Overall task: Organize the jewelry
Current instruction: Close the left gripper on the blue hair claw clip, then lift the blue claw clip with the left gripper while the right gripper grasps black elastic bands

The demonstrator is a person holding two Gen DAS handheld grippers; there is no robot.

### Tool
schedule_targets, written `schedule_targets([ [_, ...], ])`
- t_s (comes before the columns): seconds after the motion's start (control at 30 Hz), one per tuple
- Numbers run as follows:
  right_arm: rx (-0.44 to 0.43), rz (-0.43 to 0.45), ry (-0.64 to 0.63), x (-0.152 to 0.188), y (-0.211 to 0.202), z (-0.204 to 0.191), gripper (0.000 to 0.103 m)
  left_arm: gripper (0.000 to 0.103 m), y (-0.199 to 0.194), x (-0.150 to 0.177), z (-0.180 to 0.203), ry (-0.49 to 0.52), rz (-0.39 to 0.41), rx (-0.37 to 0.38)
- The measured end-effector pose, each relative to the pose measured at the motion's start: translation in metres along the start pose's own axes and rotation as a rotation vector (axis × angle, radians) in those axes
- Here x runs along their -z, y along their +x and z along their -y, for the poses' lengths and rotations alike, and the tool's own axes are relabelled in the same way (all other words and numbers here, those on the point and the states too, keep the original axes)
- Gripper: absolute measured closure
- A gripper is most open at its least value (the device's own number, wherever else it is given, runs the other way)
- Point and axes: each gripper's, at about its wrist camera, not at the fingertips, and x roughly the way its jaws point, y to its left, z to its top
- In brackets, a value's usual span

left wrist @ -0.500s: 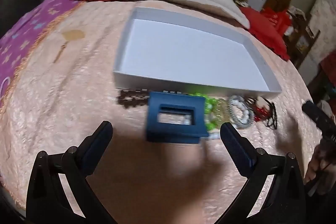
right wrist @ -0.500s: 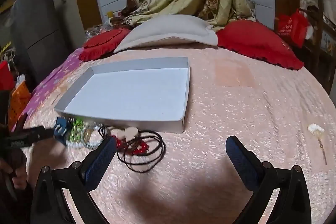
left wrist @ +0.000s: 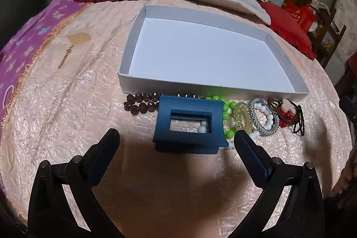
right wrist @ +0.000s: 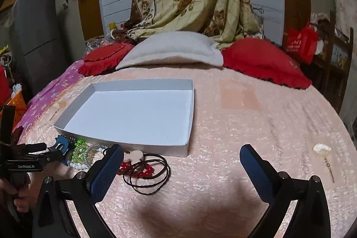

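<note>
Left tool (left wrist: 176, 137) hung spread wide, empty, just short of blue claw hair clip (left wrist: 189, 124). Right tool (right wrist: 180, 160) equally spread, empty, near red-bead cord necklace (right wrist: 145, 168). Jewelry lay in row on bed: brown bead bracelet (left wrist: 139, 103), green beads (left wrist: 227, 108), silver bangle (left wrist: 263, 118). Beyond, white box (left wrist: 178, 87) stood empty. Step judged: first pickup. Next move: straddle clip, pinch, carry into box.
</note>
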Motion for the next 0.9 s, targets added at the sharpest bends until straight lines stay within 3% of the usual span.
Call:
schedule_targets([
  [0.17,0.003,-0.033,-0.033,0.003,0.004,0.0,0.0,0.001,-0.002,0.001,0.0,0.012,0.013,-0.017],
  [0.2,0.0,-0.041,-0.03,0.004,0.005,0.001,0.0,0.001,0.003,-0.003,0.003,-0.024,0.014,0.037],
  [0.27,-0.018,-0.062,-0.021,0.006,0.007,0.003,0.0,0.004,0.005,-0.003,0.004,-0.016,0.008,0.03],
  [0.37,-0.063,-0.083,-0.028,0.009,0.009,0.001,0.007,0.008,0.009,-0.003,0.006,-0.008,-0.001,0.025],
  [0.43,-0.067,-0.073,-0.042,0.01,0.007,-0.004,0.009,0.022,0.012,-0.003,0.006,-0.009,-0.016,0.02],
  [0.57,-0.053,-0.075,-0.048,0.012,0.008,-0.006,0.009,0.04,0.013,-0.003,0.005,-0.02,-0.035,0.053],
  [0.73,-0.056,-0.095,-0.054,0.013,0.013,-0.008,0.009,0.04,0.006,-0.003,0.008,-0.029,-0.023,0.051],
  [0.8,-0.09,-0.096,-0.062,0.014,0.013,-0.01,0.009,0.04,-0.001,-0.004,0.007,-0.036,0.001,0.059],
  [0.9,-0.246,-0.162,-0.088,0.018,0.02,-0.019,0.009,0.04,-0.01,-0.003,0.005,-0.045,0.042,0.069],
])
